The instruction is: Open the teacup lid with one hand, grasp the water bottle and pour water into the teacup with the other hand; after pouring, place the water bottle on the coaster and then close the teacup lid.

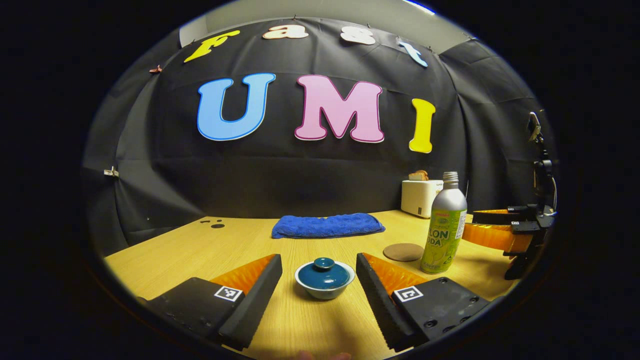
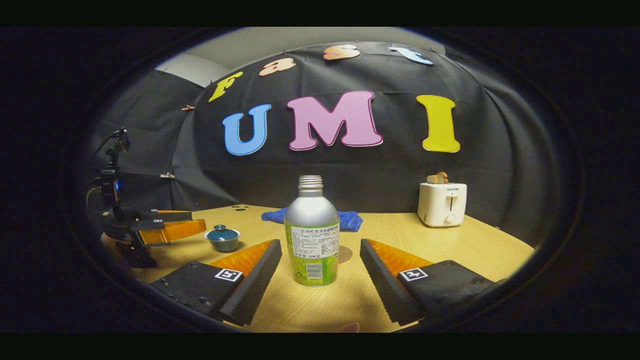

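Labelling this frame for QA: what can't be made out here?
- Water level in the teacup: left gripper view, its lid covers it.
- What the water bottle holds: right gripper view, opaque wall.
- Coaster: right gripper view, mostly behind the bottle.
- Right tool: left gripper view, cut off at the edge.
- Toaster controls: too small.

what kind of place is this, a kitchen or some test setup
Most likely a staged recording booth, not a real kitchen: black cloth hangs as the wall behind a wooden table, household props like a toaster and lidded teacup are laid out, and a camera stand sits at the side.
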